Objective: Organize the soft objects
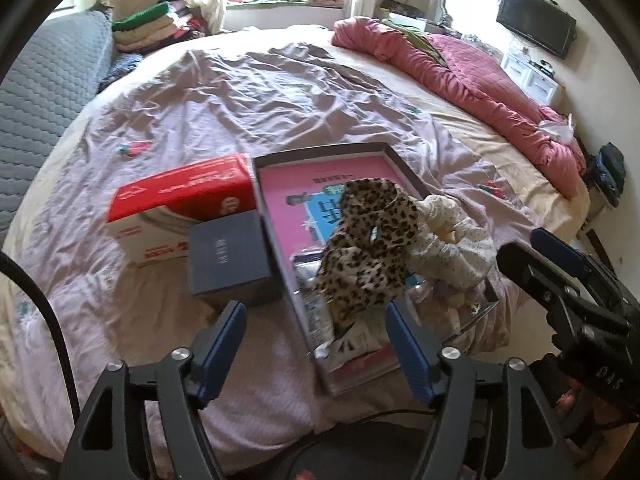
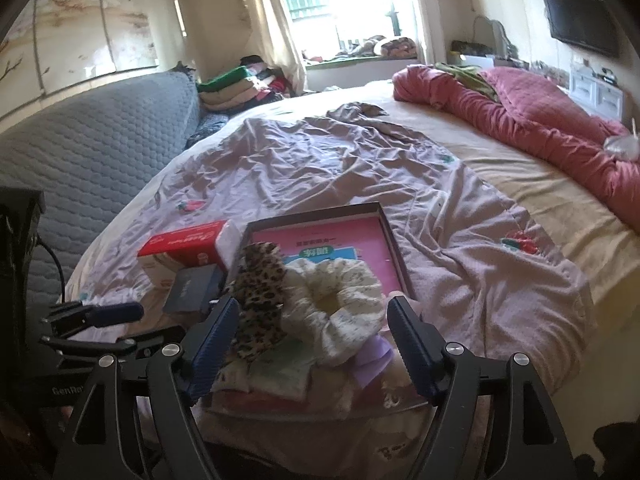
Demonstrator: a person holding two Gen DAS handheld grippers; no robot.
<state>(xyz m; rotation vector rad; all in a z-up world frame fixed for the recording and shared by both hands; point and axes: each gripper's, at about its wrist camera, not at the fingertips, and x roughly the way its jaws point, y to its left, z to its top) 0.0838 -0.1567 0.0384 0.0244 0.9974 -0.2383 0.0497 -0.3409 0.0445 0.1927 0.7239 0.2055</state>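
Leopard-spotted cloth is bunched into a soft scrunchie [image 1: 370,246], and it sits in the flat tray box [image 1: 404,168] with the pink bottom. It lies just ahead of the left gripper [image 1: 316,354], a bit toward that gripper's right finger. Right beside it is a cream scrunchie [image 2: 336,304] with tiny dots, puffy like a ring. That one lies straight ahead of the right gripper [image 2: 312,346], between the lines of its two fingers but not touched by them.

Both grippers are spread wide. Nothing is pinched in either one. The blue pads are apart from the soft things.

So I think both scrunchies are already put away in the tray box. Some flat packets and a pale purple thing [image 2: 374,354] lie in the near end of the box too, under and beside the scrunchies. I cannot tell what they are.

Farther out, to the left of the left gripper's view, a small grey-blue box [image 1: 228,258] sits touching the tray box, and a red and white box [image 1: 180,204] is behind it. All of it rests on the bed [image 1: 240,100] with its wrinkly sheet. No other small soft things show on the sheet, so not much seems left to do.
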